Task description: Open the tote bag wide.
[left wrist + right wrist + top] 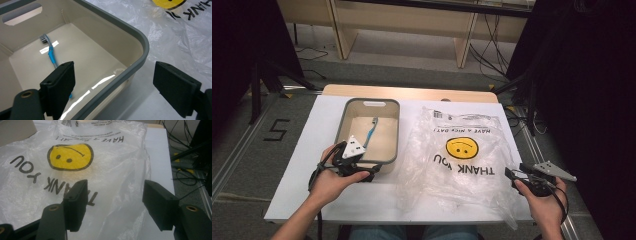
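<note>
Table [302,165] has a white top w/ a light wood strip along its far edge; it stands on grey carpet-type floor [242,165]. A black "5" mark [276,130] sits on the floor off the table's left edge. Beyond the far edge: pale wood furniture legs [343,35] and loose black cables [487,50]. Dark curtains or screens close off both sides of the room, w/ black stand legs at the left.

On the table, left half: a beige bin [388,150] w/ grey rim, its far wall near the table's far edge. Inside lies a blue-grey toothbrush [371,131], flat on the bin floor, bristle end toward the far wall. Right of the bin, touching or just beside it: a clear crinkled plastic bag [462,170], spread flat, w/ yellow smiley and "THANK YOU / HAVE A NICE DAY" print, reaching the table's near-right corner.

Left gripper [367,172] is held at the bin's near-right corner; jaws wide open, nothing btwn them. In the left gripper view the bin's grey rim [140,50] runs btwn the jaws, one jaw over the bin interior, the other over the table outside it; no contact visible.

Right gripper [510,173] is at the table's right edge, near end, by the bag's edge; jaws wide open, empty, pointing across the bag [112,165].
</note>
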The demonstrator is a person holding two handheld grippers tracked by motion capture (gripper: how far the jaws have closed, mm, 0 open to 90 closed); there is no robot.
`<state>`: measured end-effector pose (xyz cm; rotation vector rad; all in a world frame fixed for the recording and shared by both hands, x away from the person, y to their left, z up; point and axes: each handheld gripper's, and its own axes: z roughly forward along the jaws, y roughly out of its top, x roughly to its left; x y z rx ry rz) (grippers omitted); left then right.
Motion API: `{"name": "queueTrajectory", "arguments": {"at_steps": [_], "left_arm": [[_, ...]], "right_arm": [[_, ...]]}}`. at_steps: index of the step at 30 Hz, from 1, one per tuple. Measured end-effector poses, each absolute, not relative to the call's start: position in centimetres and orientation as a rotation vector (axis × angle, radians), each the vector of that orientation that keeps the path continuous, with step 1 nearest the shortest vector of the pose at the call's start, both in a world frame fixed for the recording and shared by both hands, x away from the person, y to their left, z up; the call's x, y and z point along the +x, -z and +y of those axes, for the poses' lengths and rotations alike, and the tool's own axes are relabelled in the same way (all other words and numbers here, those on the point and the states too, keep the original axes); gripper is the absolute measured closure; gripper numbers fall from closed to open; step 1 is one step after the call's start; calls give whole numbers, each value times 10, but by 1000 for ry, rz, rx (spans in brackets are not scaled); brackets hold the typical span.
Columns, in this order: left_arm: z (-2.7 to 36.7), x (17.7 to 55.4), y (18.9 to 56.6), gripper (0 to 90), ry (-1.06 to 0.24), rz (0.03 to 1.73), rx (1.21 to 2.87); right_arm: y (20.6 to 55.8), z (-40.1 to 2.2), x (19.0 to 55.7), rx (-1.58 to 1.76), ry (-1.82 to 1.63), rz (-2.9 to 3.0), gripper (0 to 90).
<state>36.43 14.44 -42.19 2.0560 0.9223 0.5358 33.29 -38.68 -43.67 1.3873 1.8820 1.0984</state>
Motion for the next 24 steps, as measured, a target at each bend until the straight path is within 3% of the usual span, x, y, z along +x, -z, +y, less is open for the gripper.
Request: {"name": "queueTrajectory", "arguments": {"at_steps": [24], "left_arm": [[120,349,422,232,-479,853,2087]], "right_arm": [[439,-389,336,1435,-1027,1898,358]]}}
